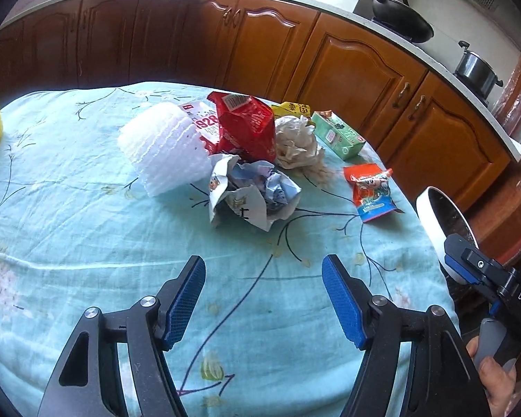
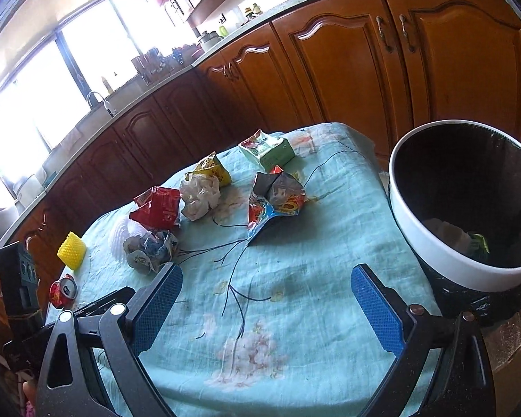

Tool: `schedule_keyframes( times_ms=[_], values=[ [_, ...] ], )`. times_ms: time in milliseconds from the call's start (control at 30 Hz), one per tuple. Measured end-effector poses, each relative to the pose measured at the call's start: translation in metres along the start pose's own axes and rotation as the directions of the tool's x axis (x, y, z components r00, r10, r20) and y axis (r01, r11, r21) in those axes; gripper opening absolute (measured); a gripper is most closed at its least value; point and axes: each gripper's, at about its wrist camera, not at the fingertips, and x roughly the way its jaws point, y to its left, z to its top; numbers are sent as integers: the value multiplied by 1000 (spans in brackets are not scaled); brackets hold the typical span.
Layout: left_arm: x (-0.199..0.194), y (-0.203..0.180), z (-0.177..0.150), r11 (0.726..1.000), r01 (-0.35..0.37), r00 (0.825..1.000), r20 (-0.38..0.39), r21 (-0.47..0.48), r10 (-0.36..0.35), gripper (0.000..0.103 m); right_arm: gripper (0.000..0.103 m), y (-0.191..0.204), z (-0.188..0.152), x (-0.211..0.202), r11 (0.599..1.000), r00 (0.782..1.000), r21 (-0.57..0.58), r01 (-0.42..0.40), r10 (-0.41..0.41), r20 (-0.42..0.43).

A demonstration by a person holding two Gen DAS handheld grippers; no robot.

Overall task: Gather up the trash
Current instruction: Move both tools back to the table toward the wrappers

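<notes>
Trash lies on a table with a light blue flowered cloth (image 1: 87, 243). I see a crumpled printed paper ball (image 1: 253, 193), a red snack bag (image 1: 246, 127), white foam netting (image 1: 163, 146), a crumpled tissue (image 1: 295, 142), a green carton (image 1: 337, 133) and an orange snack wrapper (image 1: 371, 191). My left gripper (image 1: 264, 299) is open and empty, just short of the paper ball. My right gripper (image 2: 265, 309) is open and empty above the cloth, left of the white-rimmed black bin (image 2: 434, 243), which holds some trash. The orange wrapper (image 2: 278, 201) lies ahead of it.
A yellow foam sleeve (image 2: 72, 251) and a crushed red can (image 2: 63, 290) lie near the table's left edge in the right wrist view. Wooden kitchen cabinets (image 1: 260, 45) stand behind the table. A wok (image 1: 399, 17) and a pot (image 1: 476, 69) sit on the counter.
</notes>
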Motion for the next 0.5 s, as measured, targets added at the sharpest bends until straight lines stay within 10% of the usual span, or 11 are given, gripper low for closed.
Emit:
schedule_keyframes(
  times_ms=[500],
  values=[
    [55, 2, 49, 998, -43, 998, -37, -37, 42, 77, 99, -13, 41, 71, 1000, 996, 14, 6, -4, -92]
  ],
)
